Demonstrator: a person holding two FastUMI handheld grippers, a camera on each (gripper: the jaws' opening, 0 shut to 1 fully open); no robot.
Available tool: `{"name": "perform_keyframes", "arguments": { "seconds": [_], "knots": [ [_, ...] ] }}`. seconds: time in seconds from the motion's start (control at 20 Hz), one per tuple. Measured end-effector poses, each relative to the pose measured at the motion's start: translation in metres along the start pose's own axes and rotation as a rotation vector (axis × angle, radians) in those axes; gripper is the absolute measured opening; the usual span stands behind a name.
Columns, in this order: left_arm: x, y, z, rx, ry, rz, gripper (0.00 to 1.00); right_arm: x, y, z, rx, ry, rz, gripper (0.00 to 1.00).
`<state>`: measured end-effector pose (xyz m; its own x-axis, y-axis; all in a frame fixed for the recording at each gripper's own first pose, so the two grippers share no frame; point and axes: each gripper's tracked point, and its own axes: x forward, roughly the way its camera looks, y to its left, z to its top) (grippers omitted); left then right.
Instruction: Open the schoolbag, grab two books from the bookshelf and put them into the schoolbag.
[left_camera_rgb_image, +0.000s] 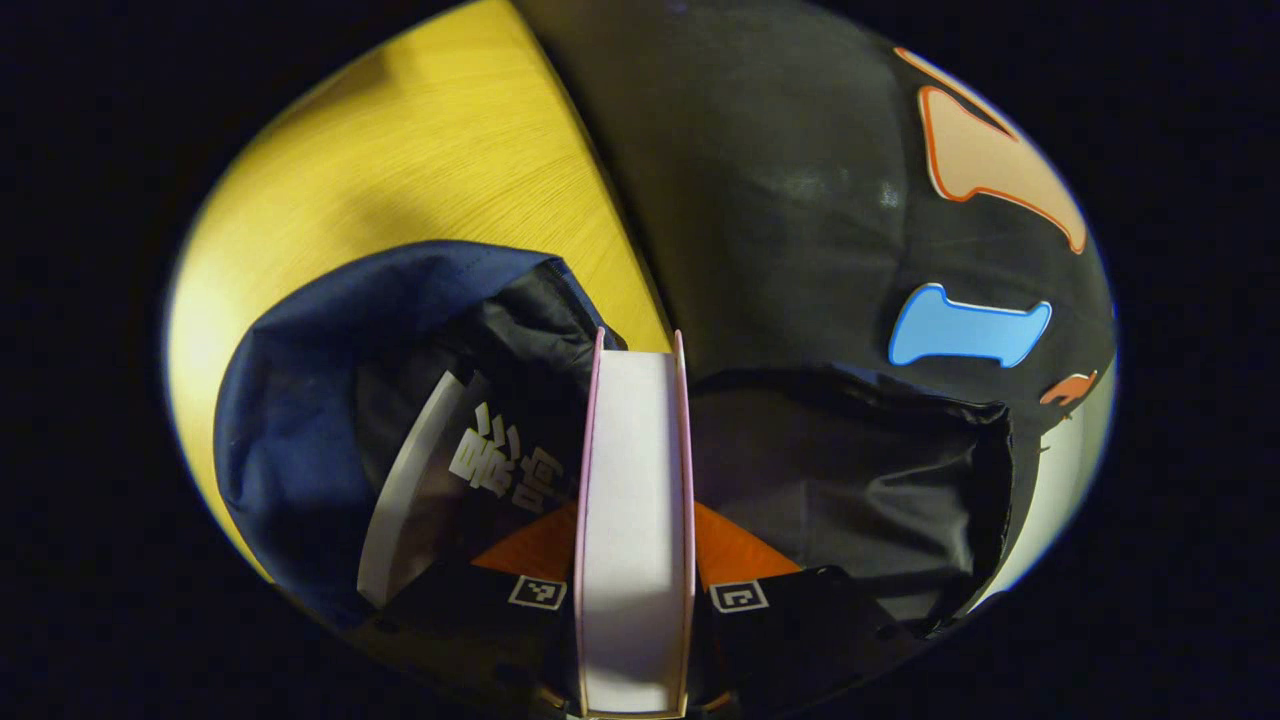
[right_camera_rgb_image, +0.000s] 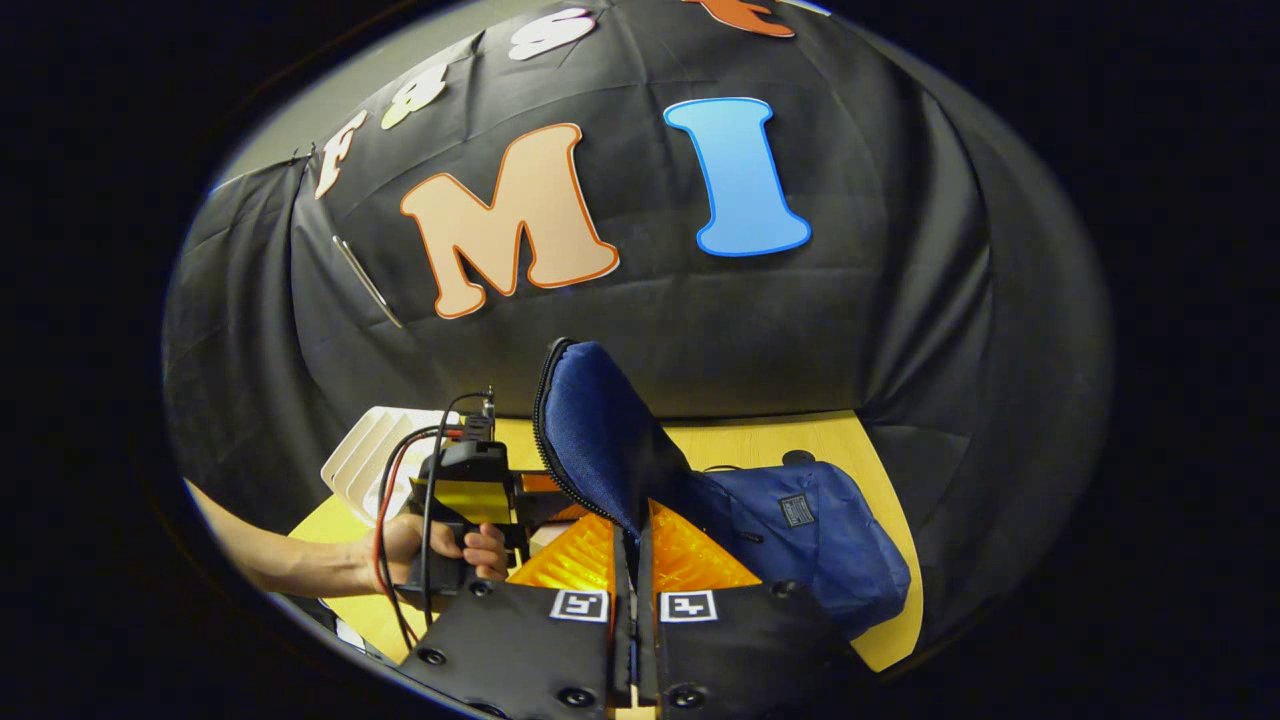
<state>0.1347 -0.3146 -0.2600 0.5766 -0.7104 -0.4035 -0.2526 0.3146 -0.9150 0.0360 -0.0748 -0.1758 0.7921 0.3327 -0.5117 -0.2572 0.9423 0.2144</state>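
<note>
In the left gripper view my left gripper (left_camera_rgb_image: 635, 565) is shut on a book with pink covers (left_camera_rgb_image: 634, 440), its white page edge facing me. The book points into the open mouth of the navy schoolbag (left_camera_rgb_image: 290, 400) with black lining. A dark-covered book (left_camera_rgb_image: 480, 470) lies inside the bag, left of the pink one. In the right gripper view my right gripper (right_camera_rgb_image: 630, 525) is shut on the bag's zipped flap (right_camera_rgb_image: 600, 430) and holds it upright. The schoolbag's body (right_camera_rgb_image: 820, 540) lies to the right. The left gripper (right_camera_rgb_image: 470, 490), held by a hand (right_camera_rgb_image: 440, 545), sits just left of the flap.
A white slotted book rack (right_camera_rgb_image: 375, 450) stands at the back left of the yellow wooden table (right_camera_rgb_image: 800, 435). Cables hang from the left gripper. The black cloth wall rises close behind the table's far edge, and bare tabletop (left_camera_rgb_image: 420, 150) lies beyond the bag.
</note>
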Motion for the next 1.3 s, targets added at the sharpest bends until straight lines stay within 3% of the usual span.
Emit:
{"name": "perform_keyframes", "arguments": {
  "seconds": [0.2, 0.25, 0.3, 0.45, 0.5, 0.55, 0.6, 0.75, 0.9, 1.0, 1.15, 1.3],
  "knots": [
    [0.006, 0.011, 0.002, -0.030, -0.009, 0.025, 0.39, 0.005, 0.002, -0.001, 0.002, 0.009, 0.006, 0.05],
    [0.006, 0.013, 0.002, -0.022, -0.007, 0.034, 0.39, 0.006, 0.001, -0.001, 0.005, 0.008, 0.006, 0.09],
    [0.007, 0.017, 0.003, -0.011, -0.003, 0.060, 0.39, 0.007, 0.002, -0.002, 0.009, 0.015, 0.008, 0.05],
    [-0.001, 0.035, 0.000, 0.081, 0.041, 0.185, 0.55, 0.010, 0.002, -0.010, 0.011, 0.030, 0.007, 0.09],
    [-0.003, 0.039, -0.002, 0.130, 0.053, 0.218, 0.56, 0.011, 0.003, -0.010, 0.018, 0.032, 0.007, 0.05],
    [-0.008, 0.044, 0.000, 0.181, 0.055, 0.255, 0.80, 0.012, 0.002, -0.011, 0.024, 0.032, 0.006, 0.05],
    [-0.010, 0.045, 0.001, 0.230, 0.067, 0.284, 0.75, 0.013, 0.001, -0.013, 0.025, 0.033, 0.006, 0.05],
    [-0.024, 0.055, 0.006, 0.390, 0.077, 0.396, 0.84, 0.013, 0.000, -0.015, 0.029, 0.032, 0.005, 0.05],
    [-0.038, 0.061, 0.020, 0.638, 0.053, 0.490, 0.87, 0.015, 0.000, -0.014, 0.039, 0.030, -0.001, 0.09],
    [-0.056, 0.062, 0.030, 0.840, 0.042, 0.538, 0.87, 0.016, -0.001, -0.016, 0.045, 0.031, -0.002, 0.05],
    [-0.094, 0.029, 0.038, 1.081, -0.018, 0.530, 0.86, 0.016, -0.001, -0.018, 0.043, 0.037, -0.002, 0.05],
    [-0.144, -0.019, 0.052, 1.228, -0.149, 0.490, 0.89, 0.019, 0.004, -0.022, 0.026, 0.044, -0.004, 0.05]
  ]
}}
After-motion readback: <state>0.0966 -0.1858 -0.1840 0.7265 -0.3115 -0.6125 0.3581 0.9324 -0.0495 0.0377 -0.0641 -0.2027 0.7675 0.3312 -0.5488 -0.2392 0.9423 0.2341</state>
